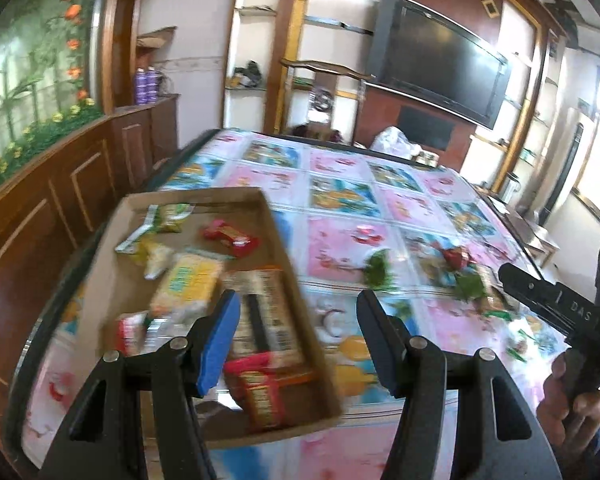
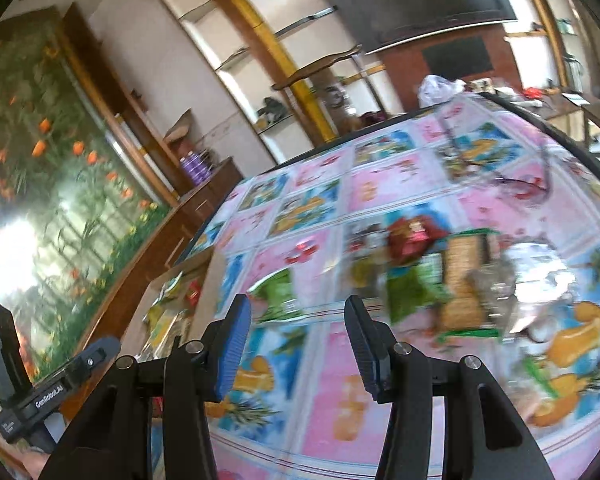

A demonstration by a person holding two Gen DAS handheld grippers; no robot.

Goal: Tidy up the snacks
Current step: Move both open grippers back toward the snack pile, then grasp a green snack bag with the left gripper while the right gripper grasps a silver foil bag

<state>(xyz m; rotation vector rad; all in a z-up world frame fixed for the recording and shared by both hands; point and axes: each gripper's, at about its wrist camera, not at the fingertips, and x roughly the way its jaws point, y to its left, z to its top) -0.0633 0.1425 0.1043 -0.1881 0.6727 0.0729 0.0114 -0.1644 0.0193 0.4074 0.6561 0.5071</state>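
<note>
A shallow cardboard box [image 1: 276, 220] sits on the table's left side and holds several snack packs: a yellow pack [image 1: 188, 282], a red pack [image 1: 230, 238], a brown barcode pack [image 1: 266, 320] and a red pack at the front [image 1: 262, 392]. My left gripper [image 1: 296, 332] is open and empty above the box's right edge. Loose snacks lie on the table to the right: a green pack [image 2: 278, 296], a red pack [image 2: 412, 236], a biscuit pack [image 2: 464, 280]. My right gripper [image 2: 296, 340] is open and empty, hovering short of them. The box also shows in the right wrist view [image 2: 172, 280].
The table [image 1: 340, 184] has a colourful pink and blue patterned cover. A wooden cabinet [image 1: 60, 200] runs along the left. A TV [image 1: 440, 68] and shelves stand behind the table. A white plastic bag [image 1: 394, 140] lies past the far edge.
</note>
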